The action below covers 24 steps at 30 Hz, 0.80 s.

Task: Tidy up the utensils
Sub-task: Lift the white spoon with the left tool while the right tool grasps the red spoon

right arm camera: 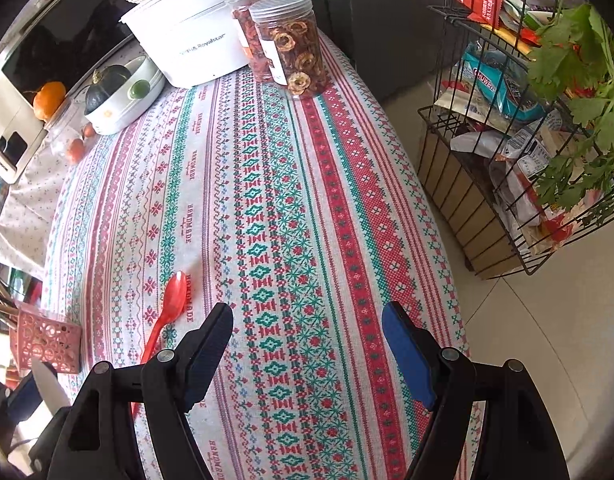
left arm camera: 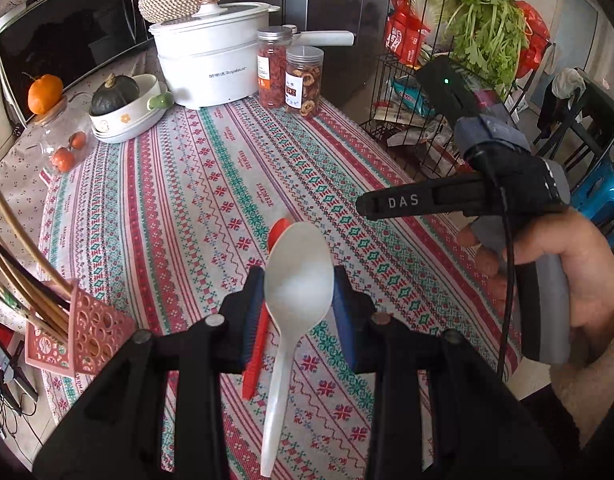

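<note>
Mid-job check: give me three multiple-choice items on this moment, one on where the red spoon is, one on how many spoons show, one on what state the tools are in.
1. Where is the red spoon?
A. In the pink holder
B. Flat on the tablecloth
C. In the right tool

2. How many spoons show?
A. One
B. Two
C. Four

3. What state is the left tool in?
A. Shut on the white spoon
B. Open and bare
C. Shut on a jar

Key: 1 B, it lies on the patterned tablecloth, right of the pink holder. 2 B, only the red one and the white spoon appear. 3 A, its blue pads flank the white spoon's bowl, lifted above the cloth, while the right tool stands wide open with nothing between its fingers.
</note>
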Motion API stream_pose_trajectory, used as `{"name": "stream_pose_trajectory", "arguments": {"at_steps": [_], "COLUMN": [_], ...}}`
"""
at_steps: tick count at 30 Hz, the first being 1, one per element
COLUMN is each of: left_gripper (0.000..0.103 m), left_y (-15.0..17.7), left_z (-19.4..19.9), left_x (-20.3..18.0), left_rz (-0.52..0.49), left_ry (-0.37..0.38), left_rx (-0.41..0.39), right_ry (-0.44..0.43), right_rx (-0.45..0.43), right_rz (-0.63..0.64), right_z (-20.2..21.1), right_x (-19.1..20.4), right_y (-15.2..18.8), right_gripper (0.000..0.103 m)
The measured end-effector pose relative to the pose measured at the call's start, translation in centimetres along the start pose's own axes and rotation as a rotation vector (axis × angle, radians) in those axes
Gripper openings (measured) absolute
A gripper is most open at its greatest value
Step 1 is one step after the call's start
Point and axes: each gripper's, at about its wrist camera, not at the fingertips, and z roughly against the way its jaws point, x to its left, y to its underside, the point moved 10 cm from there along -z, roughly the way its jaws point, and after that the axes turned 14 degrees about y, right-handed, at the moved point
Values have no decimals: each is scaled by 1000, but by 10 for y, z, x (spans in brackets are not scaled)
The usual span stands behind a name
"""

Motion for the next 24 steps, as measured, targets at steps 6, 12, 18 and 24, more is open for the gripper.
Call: {"name": "stream_pose_trajectory", "arguments": {"at_steps": [6,12,18,24], "left_gripper": [36,36,36,36], "left_y": [25,45,61,64], "left_z": [32,50,65,74], "left_x": [20,43,59,63], "left_rz": [23,56,72,85], "left_ry": [-13,-13,-16,1], "left_rx": [-48,-65,-64,-73], "right_ry": [-35,-50,-11,134], "right_rx": [38,70,103,53], "right_rz": [35,75,77,146], "right_z": [-5,-16,-35,-37], "right_x": [37,81,107,125], "right_y": [7,9,5,-1], "right_gripper": [78,76,62,43]}}
